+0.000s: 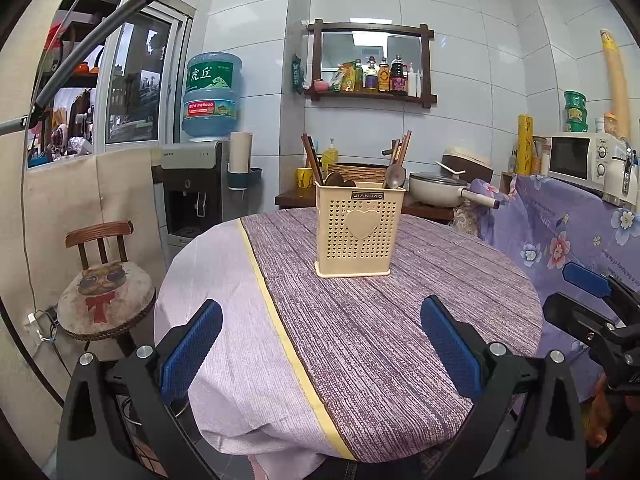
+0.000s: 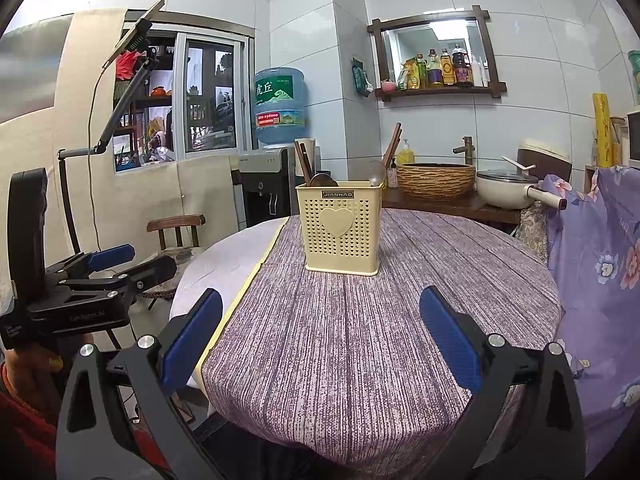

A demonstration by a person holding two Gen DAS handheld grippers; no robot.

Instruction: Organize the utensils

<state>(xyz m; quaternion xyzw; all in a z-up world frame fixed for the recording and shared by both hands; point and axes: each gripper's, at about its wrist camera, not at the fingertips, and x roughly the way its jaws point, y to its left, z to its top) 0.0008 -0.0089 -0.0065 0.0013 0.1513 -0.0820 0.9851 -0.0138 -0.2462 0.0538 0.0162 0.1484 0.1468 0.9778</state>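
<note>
A cream perforated utensil holder [image 1: 356, 232] [image 2: 342, 232] with a heart on its front stands upright near the far side of the round table [image 1: 360, 340] [image 2: 360, 340]. Out of it stick dark chopsticks [image 1: 312, 160] [image 2: 304, 164], a wooden spoon [image 1: 334, 179] [image 2: 320, 180] and a metal spoon [image 1: 396, 178] [image 2: 377, 172]. My left gripper [image 1: 322, 306] [image 2: 152, 259] hovers open over the table's near left part, holding nothing. The right gripper [image 2: 320, 296] [image 1: 560, 290] is open and empty too, over the near right part. Both stand well short of the holder.
A cushioned wooden chair [image 1: 106, 292] sits left of the table, a water dispenser [image 1: 192, 192] behind it. A floral purple cloth [image 1: 560, 232] [image 2: 600, 260] covers something at the right. The counter behind carries a white pan [image 1: 436, 190] and a microwave [image 1: 580, 158]. A red sleeve [image 2: 24, 420] shows lower left.
</note>
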